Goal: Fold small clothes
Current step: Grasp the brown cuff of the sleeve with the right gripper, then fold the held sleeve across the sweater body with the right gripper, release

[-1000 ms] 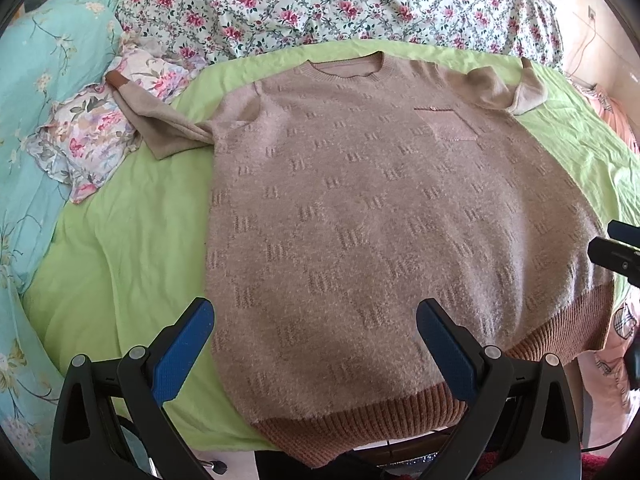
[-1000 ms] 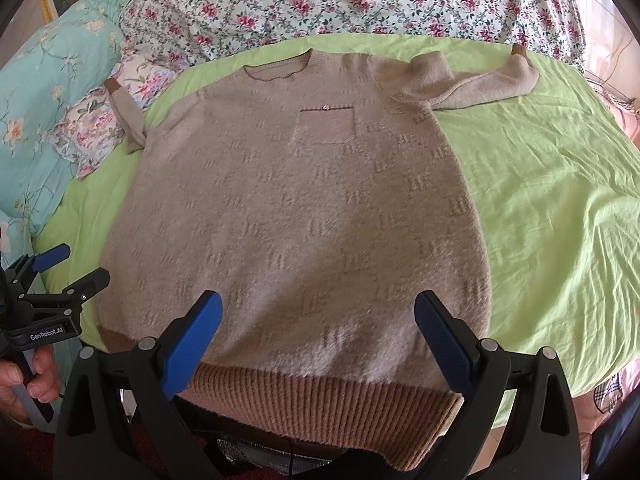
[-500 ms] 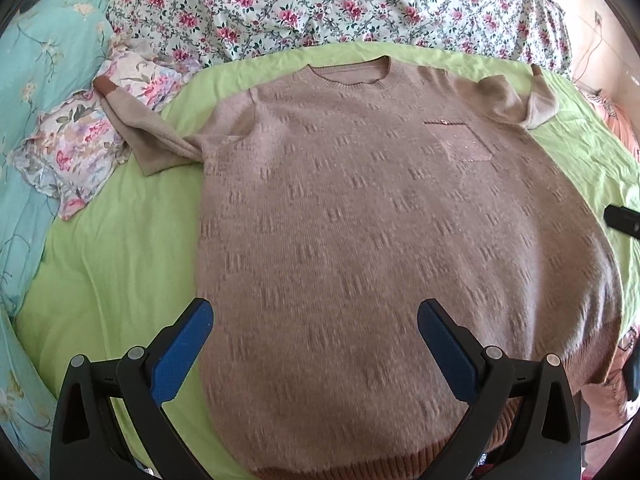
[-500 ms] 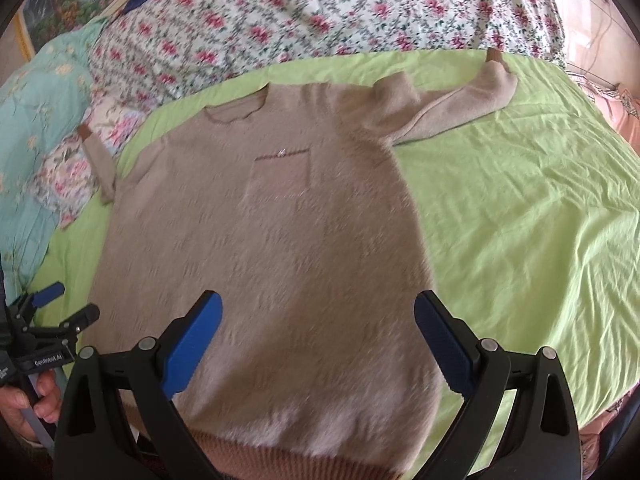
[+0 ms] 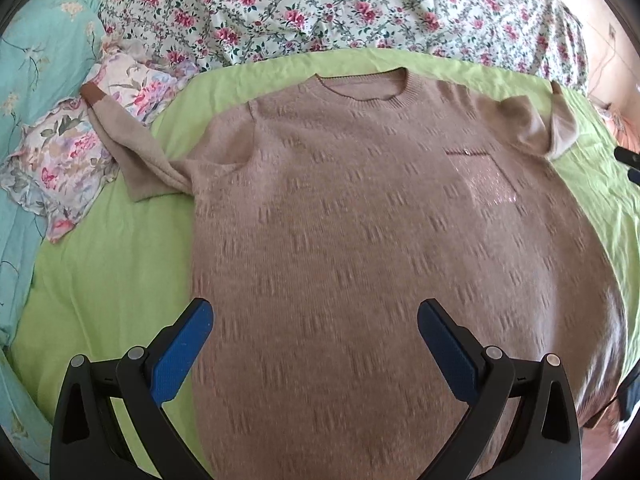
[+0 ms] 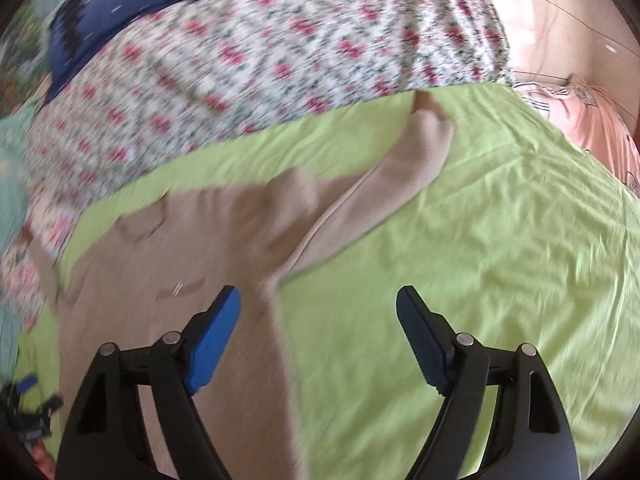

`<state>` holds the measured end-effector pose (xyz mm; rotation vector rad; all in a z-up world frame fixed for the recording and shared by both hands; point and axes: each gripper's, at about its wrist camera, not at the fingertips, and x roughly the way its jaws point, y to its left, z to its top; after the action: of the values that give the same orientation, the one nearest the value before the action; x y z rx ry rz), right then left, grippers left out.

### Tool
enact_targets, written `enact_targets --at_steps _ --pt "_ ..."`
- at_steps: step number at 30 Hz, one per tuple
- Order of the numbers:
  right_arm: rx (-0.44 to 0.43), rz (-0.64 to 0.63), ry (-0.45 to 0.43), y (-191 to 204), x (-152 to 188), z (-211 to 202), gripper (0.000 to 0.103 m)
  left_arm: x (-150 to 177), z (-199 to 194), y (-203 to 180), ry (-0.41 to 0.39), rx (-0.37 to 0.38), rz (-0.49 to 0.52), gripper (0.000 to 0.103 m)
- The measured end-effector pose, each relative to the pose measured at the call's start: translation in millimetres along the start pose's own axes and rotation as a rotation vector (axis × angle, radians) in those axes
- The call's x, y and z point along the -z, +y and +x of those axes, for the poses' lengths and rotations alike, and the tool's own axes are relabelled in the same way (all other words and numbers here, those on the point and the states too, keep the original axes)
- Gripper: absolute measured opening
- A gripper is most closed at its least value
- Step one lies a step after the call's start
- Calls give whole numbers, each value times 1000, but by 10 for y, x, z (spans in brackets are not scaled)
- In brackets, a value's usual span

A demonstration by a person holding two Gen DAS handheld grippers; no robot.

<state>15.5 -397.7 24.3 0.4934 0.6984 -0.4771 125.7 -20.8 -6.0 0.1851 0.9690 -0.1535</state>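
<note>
A beige knit sweater (image 5: 360, 240) lies face up and spread flat on a lime-green bedsheet (image 5: 100, 280), its round neckline toward a rose-print quilt (image 5: 320, 4) at the head of the bed. One sleeve (image 5: 132, 148) angles out across a floral pillow (image 5: 60, 160), its brown cuff resting on the fabric; the other sleeve (image 6: 400, 176) stretches over the sheet toward the quilt. A small chest pocket (image 5: 488, 180) sits on the sweater's front. The left gripper (image 5: 314, 322) hovers above the lower body of the sweater, blue-padded jaws spread wide and holding nothing. The right gripper (image 6: 318, 308) hangs over the sweater's side edge near the armpit, one pad above the knit and one above bare sheet, jaws likewise apart and empty. The right wrist view is motion-blurred. A teal floral cover (image 5: 36, 60) borders the bed beyond the pillow.
</note>
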Motion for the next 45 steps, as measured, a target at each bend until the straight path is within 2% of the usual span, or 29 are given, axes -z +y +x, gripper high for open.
enact_targets --at_steps 3,6,12,17,20,21,22,24,25,26,28,32,34,39,43,45 --pt "35 23 -35 -224 -381 222 69 -97 73 15 2 -5 -8 102" --pt "59 48 -56 -414 -768 451 63 -178 173 21 17 -8 -14 102" --pt "120 74 -80 -733 -1437 1026 58 -307 450 -20 62 -17 -10 102" --pt "186 131 -42 -1052 -1840 1617 56 -425 664 -54 91 -9 -22 102" --pt "211 145 -1 -1158 -1906 1914 55 -470 780 -74 106 -8 -29 102" --pt "226 141 13 -1189 -1911 2026 49 -474 817 -82 110 -8 -30 102" --pt "231 146 23 -1216 -1900 2097 38 -480 852 -92 116 -7 -29 102" --pt "242 156 10 -1269 -1877 2110 23 -493 907 -107 122 -4 -29 102" --pt "222 155 -7 -1267 -1862 2069 13 -495 930 -115 125 -1 -29 102" --pt "197 152 -22 -1252 -1845 2026 11 -496 940 -117 125 2 -31 102" --pt "144 140 -49 -1184 -1804 1902 11 -498 952 -118 124 13 -37 102" --pt "-12 81 -81 -769 -1658 1596 11 -489 905 -113 109 33 -49 102" --pt "-100 47 -81 -464 -1550 1471 11 -481 860 -106 98 42 -55 102" --pt "-323 -80 -51 577 -1090 1188 11 -441 717 -44 68 57 -79 102" --pt "-499 -176 12 1460 -579 1134 11 -386 668 101 65 91 -135 102" --pt "-557 -211 51 1806 -374 1170 11 -356 665 202 68 126 -172 102"
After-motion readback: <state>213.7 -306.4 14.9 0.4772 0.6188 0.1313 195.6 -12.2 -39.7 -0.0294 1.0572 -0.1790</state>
